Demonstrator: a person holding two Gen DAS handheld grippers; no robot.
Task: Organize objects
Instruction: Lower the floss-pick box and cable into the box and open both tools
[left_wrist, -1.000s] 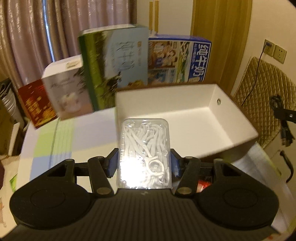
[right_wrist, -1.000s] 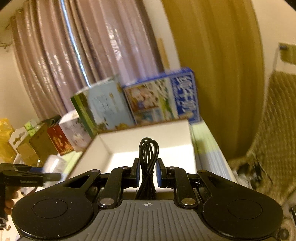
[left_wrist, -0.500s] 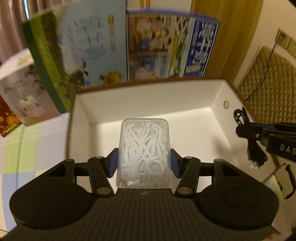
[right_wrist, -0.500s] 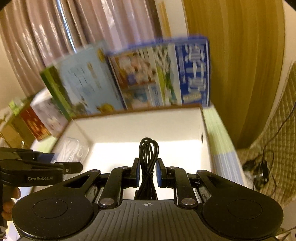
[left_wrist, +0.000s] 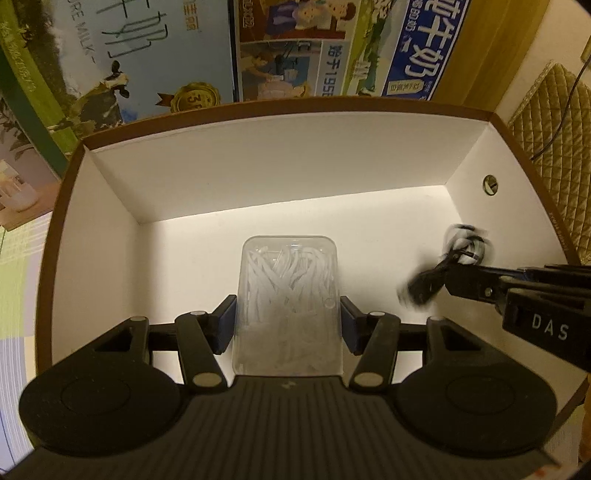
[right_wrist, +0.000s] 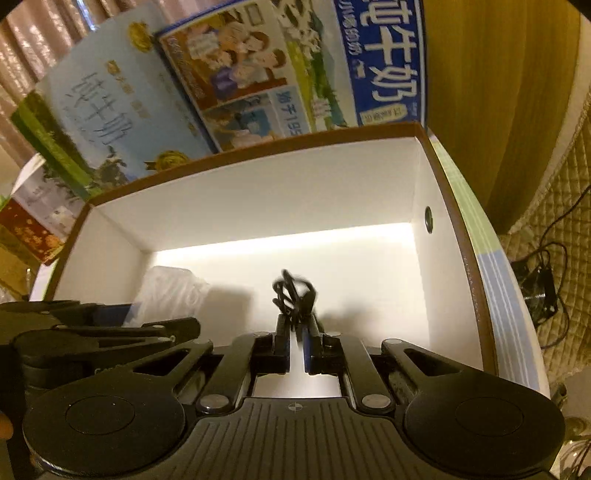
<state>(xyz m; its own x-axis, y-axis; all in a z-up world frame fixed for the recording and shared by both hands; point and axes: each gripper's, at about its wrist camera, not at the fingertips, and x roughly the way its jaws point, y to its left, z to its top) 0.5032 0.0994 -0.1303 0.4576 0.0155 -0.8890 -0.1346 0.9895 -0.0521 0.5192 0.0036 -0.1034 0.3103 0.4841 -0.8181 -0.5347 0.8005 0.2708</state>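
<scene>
Since earlier: both tools have dropped inside the white box (left_wrist: 110, 236).
Left tool (left_wrist: 288, 325): clamped on the clear floss-pick case (left_wrist: 290, 291), long axis forward, mid-floor.
Right tool (right_wrist: 295, 328): slightly parted, black cable (right_wrist: 293, 291) blurred at its tips, grip unclear.
Room: bare floor ahead; right wall near the cable.

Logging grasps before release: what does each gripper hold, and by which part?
Left gripper clamps the clear floss-pick box across its long sides. Right gripper pinches the coiled black cable at the bundle's lower end.
</scene>
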